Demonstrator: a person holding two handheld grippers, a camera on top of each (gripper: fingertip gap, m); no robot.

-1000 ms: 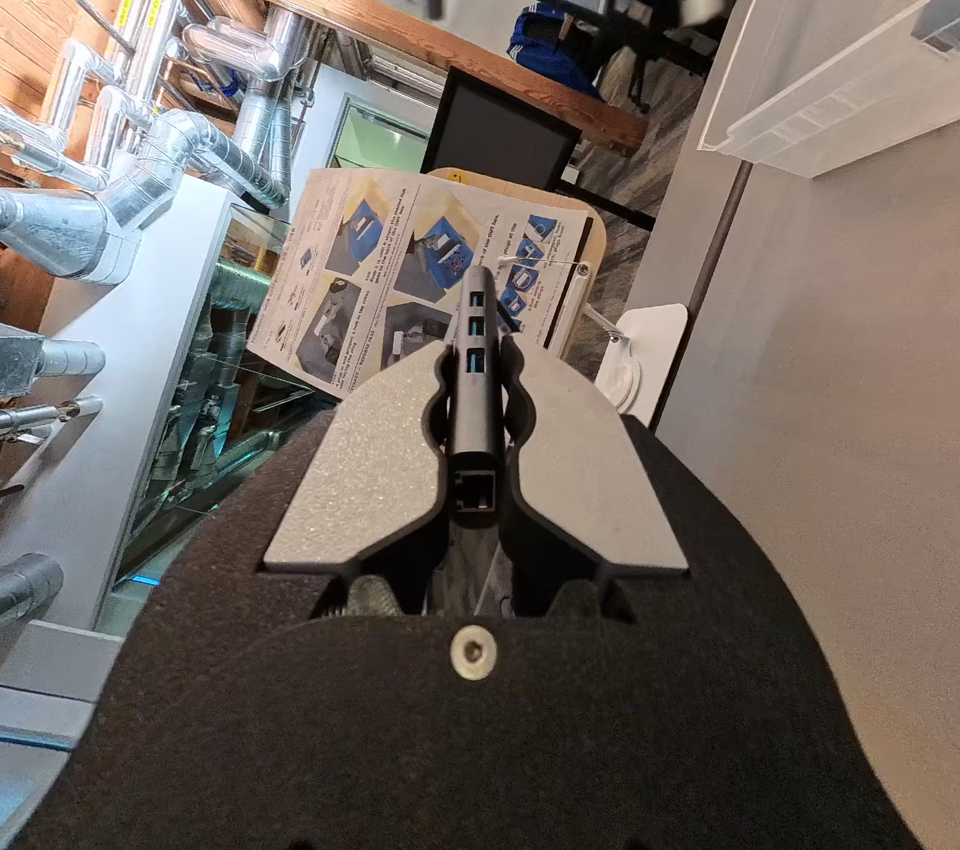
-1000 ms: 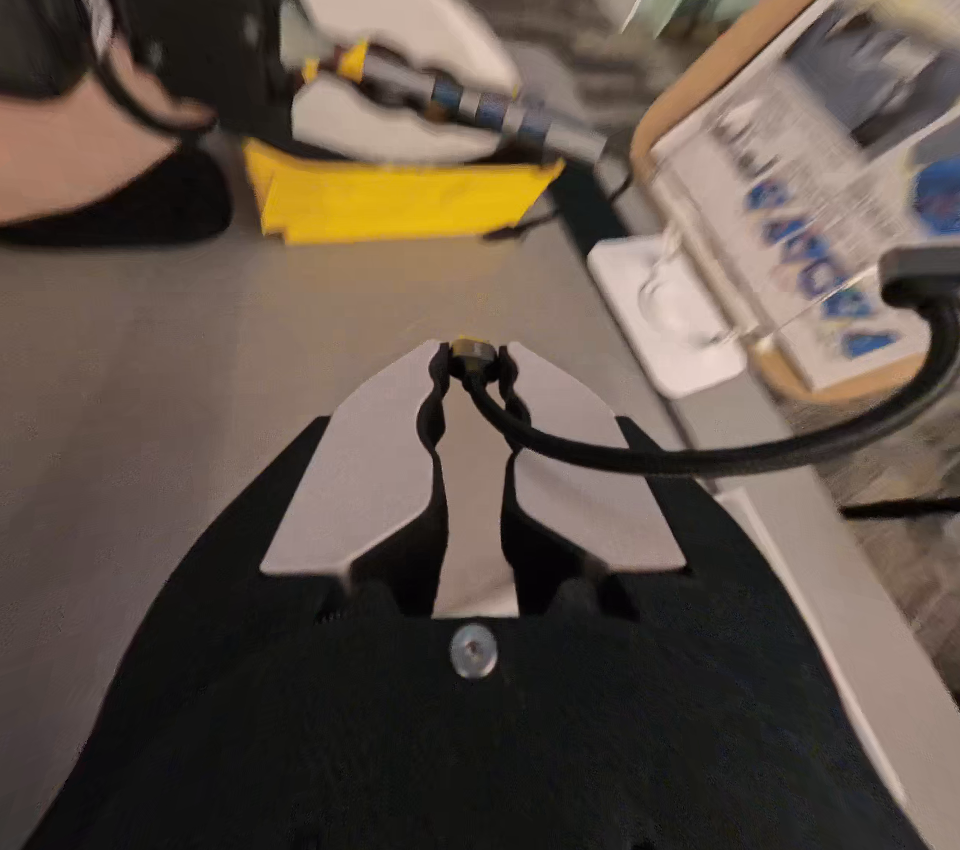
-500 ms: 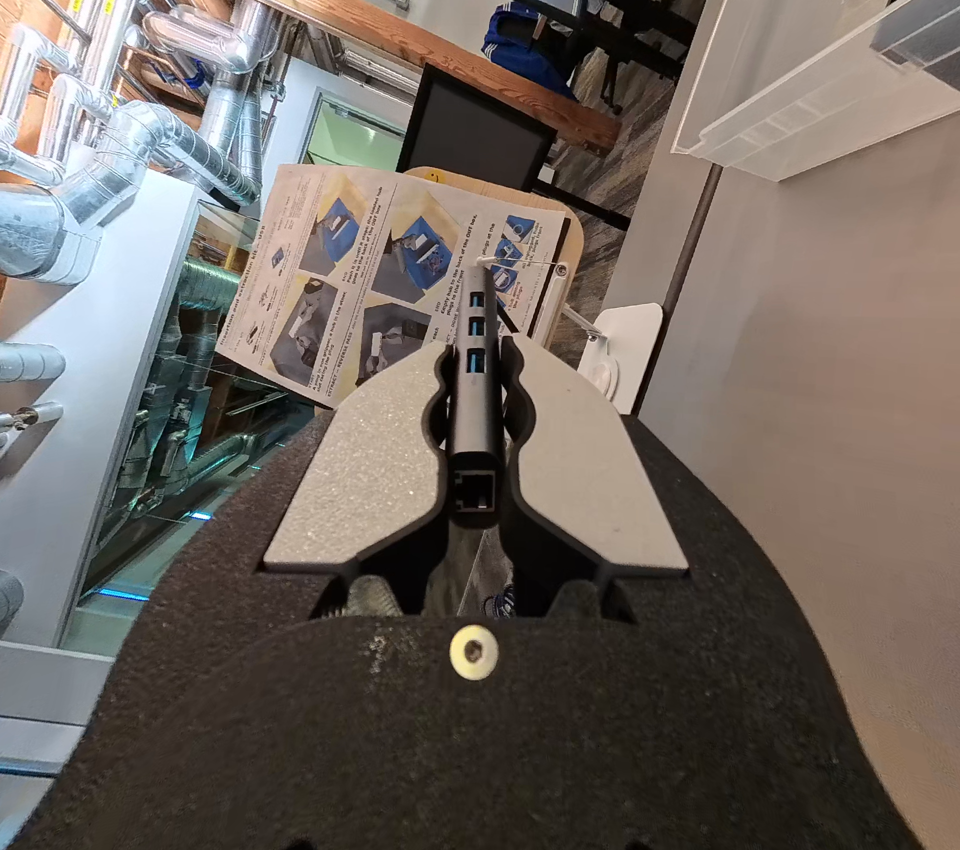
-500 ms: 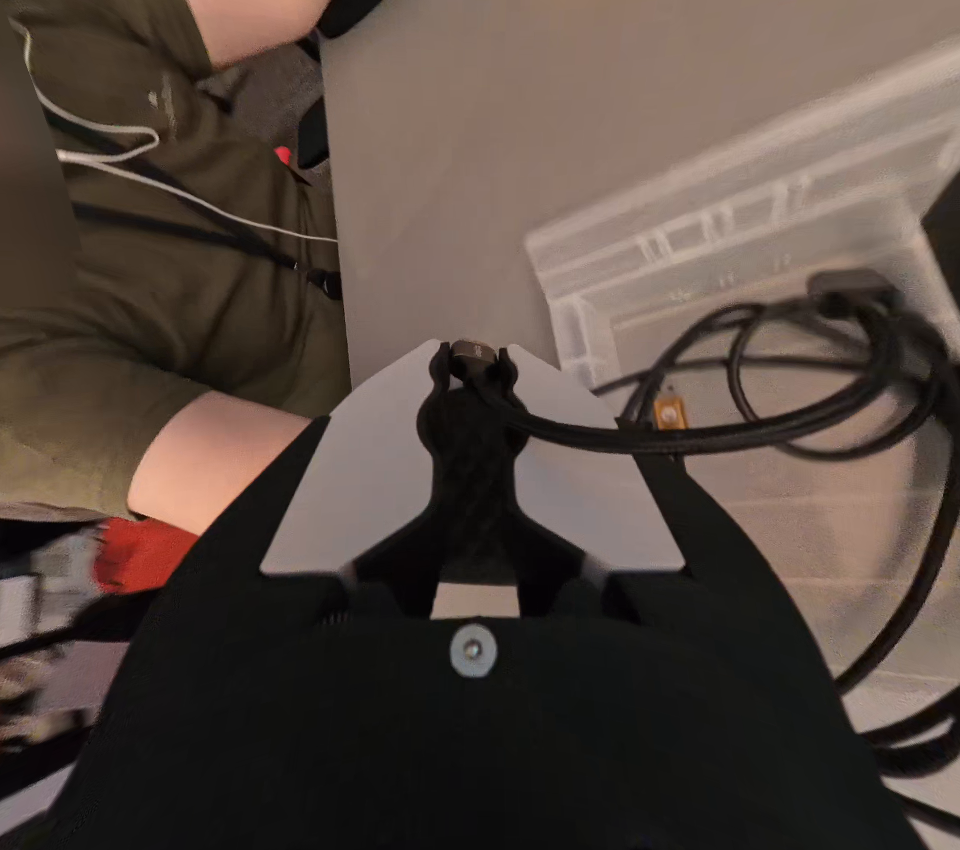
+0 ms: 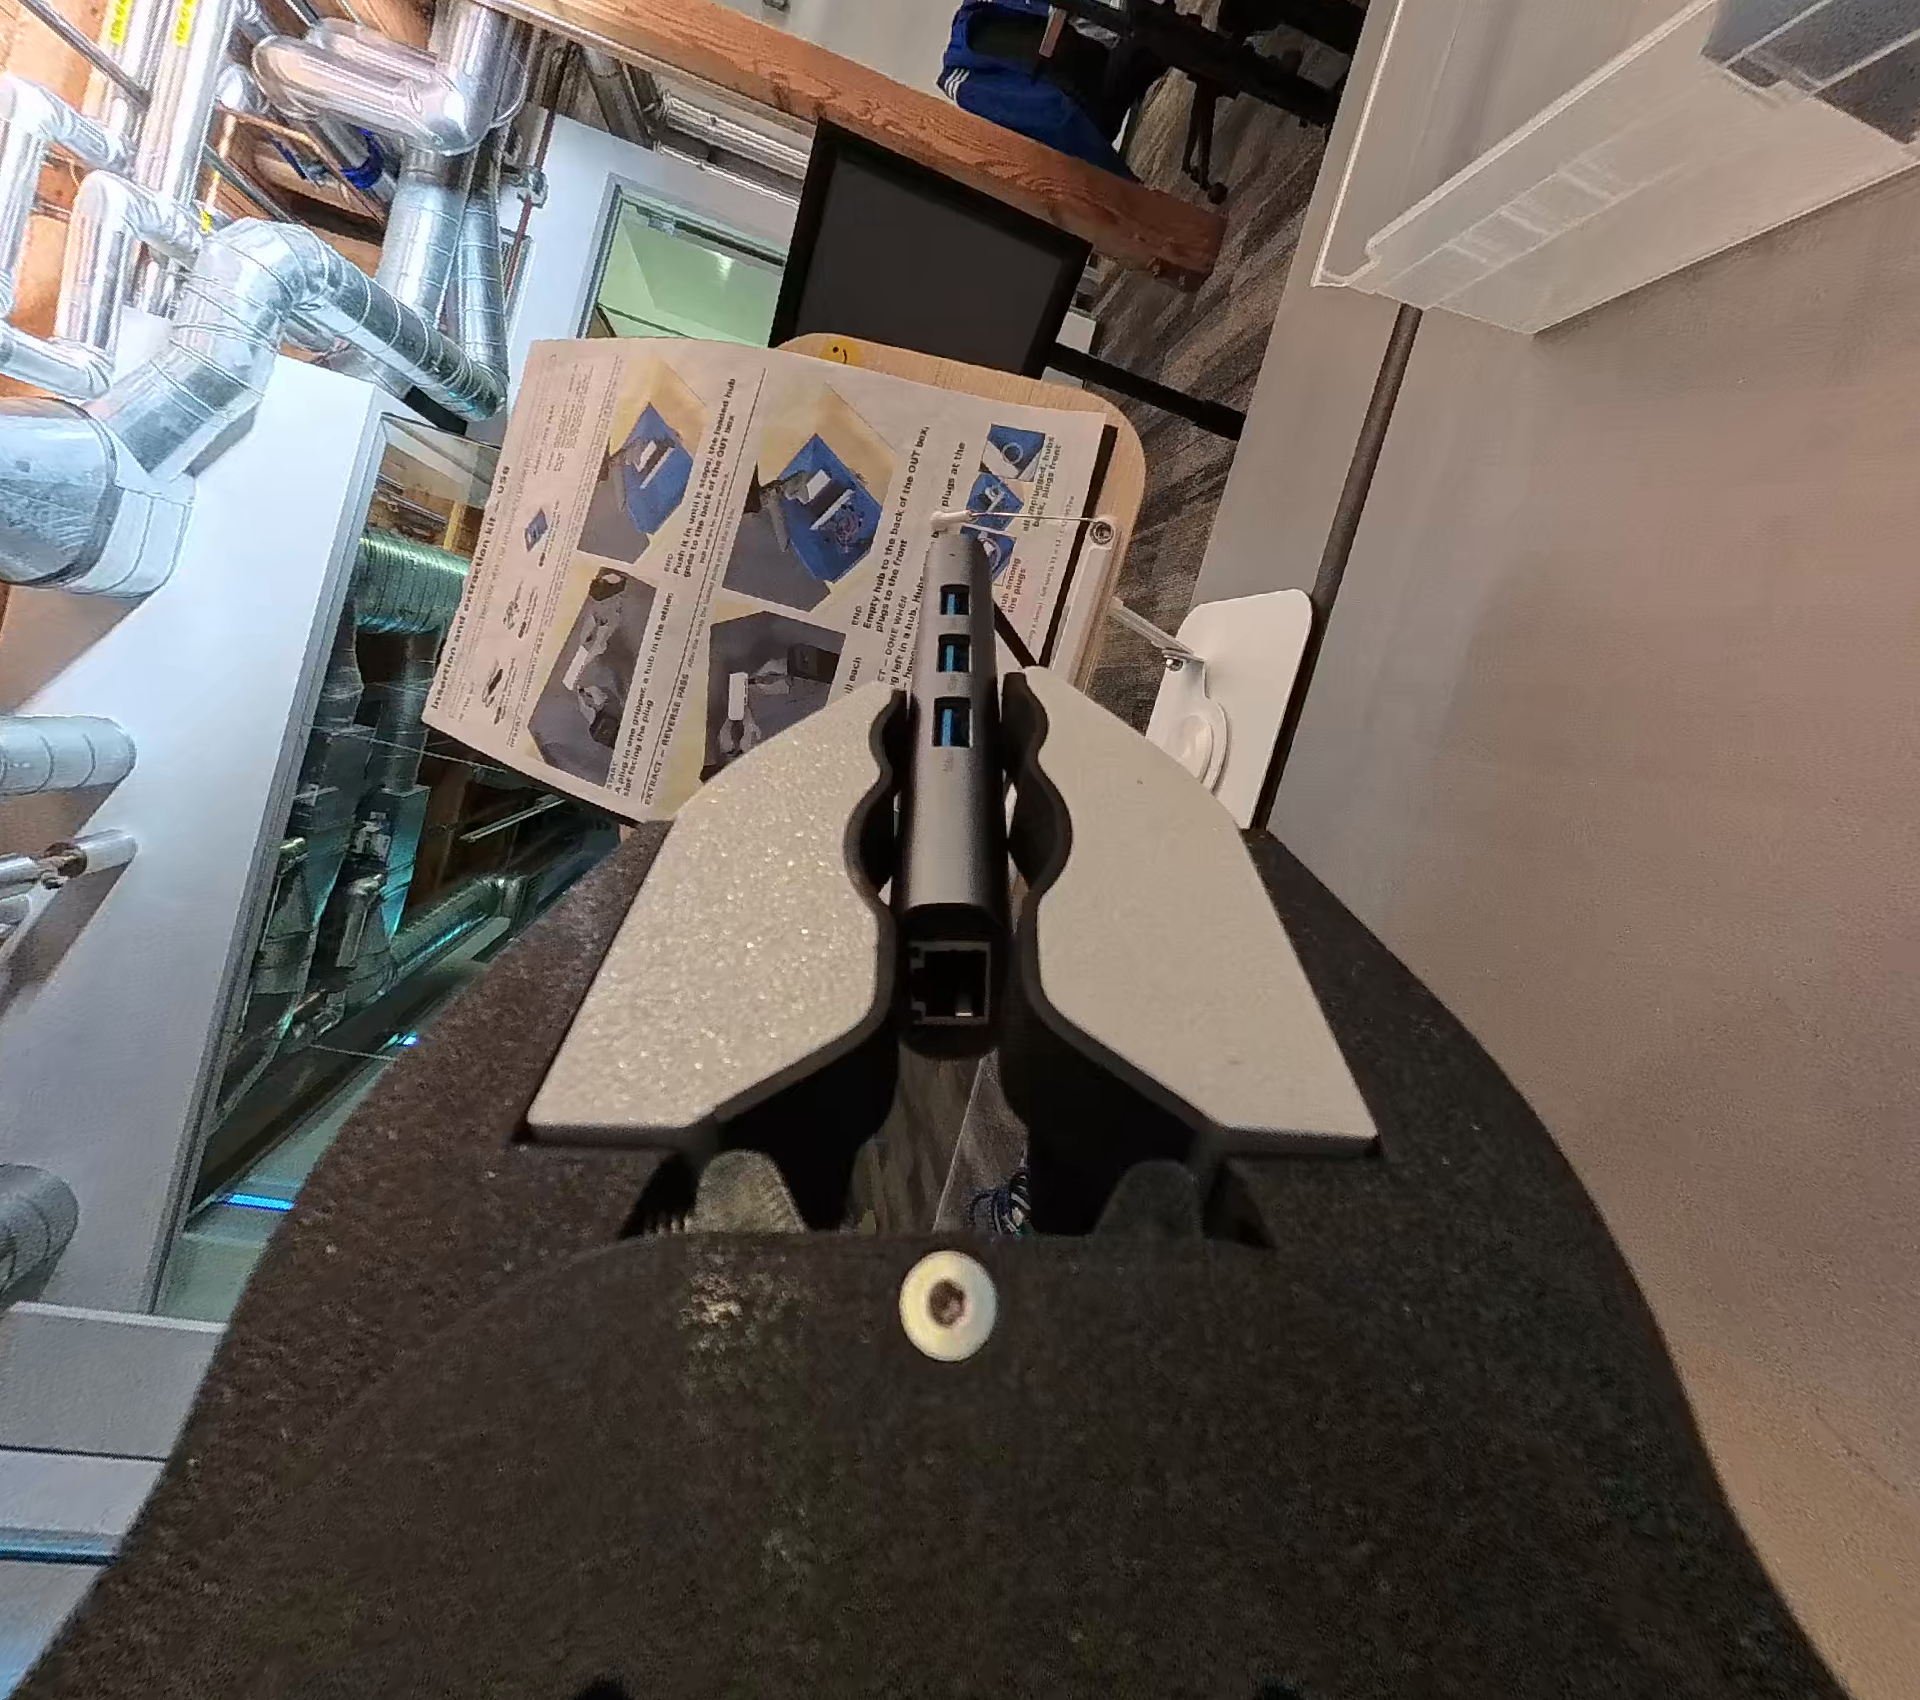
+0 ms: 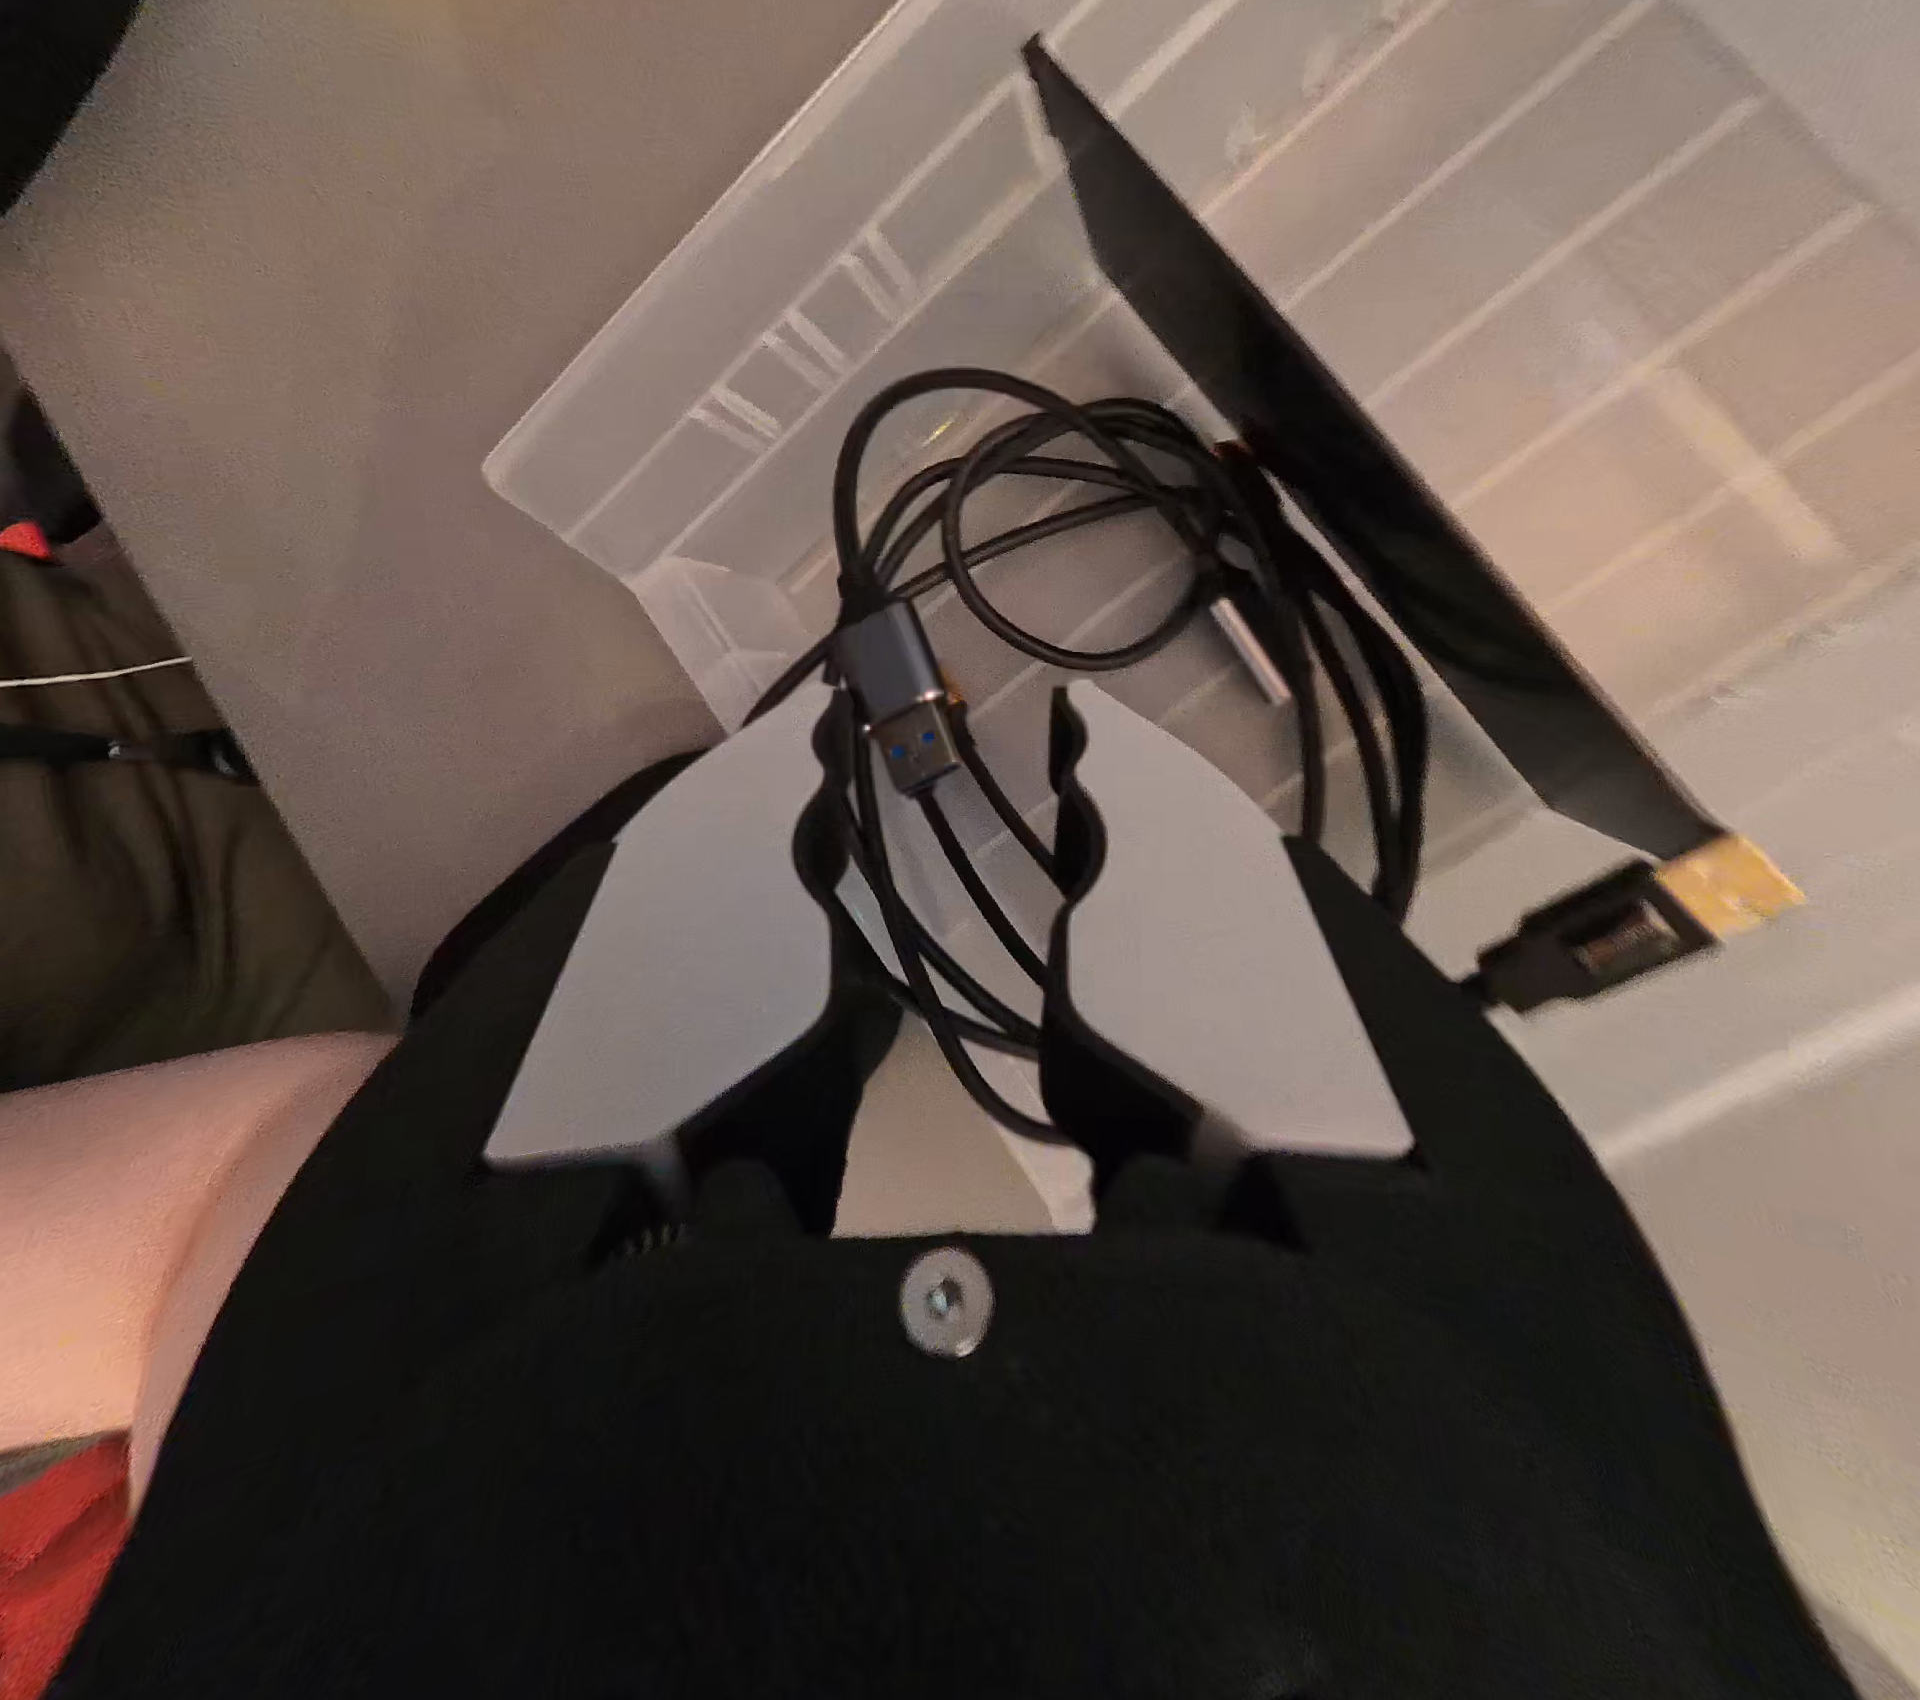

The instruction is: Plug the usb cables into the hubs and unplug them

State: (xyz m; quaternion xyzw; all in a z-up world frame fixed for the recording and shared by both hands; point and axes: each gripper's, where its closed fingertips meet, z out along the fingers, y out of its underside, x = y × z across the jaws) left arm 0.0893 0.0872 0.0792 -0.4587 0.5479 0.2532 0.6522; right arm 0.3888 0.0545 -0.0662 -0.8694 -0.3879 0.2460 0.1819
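Hub held ready; cable released over the bin.

The hub (image 5: 948, 777) is clamped lengthwise in the left claw (image 5: 948, 715), its ports kept exposed. The right claw (image 6: 940, 715) is spread wide, holding nothing, above the cable plug (image 6: 902, 700) in the clear bin (image 6: 665, 445) on the bench (image 6: 343, 216); a black divider (image 6: 1351, 445) crowds the coil.

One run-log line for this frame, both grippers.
left gripper: shut on usb hub, three blue ports empty | right gripper: open above clear bin | usb cable: loose in bin, not gripped
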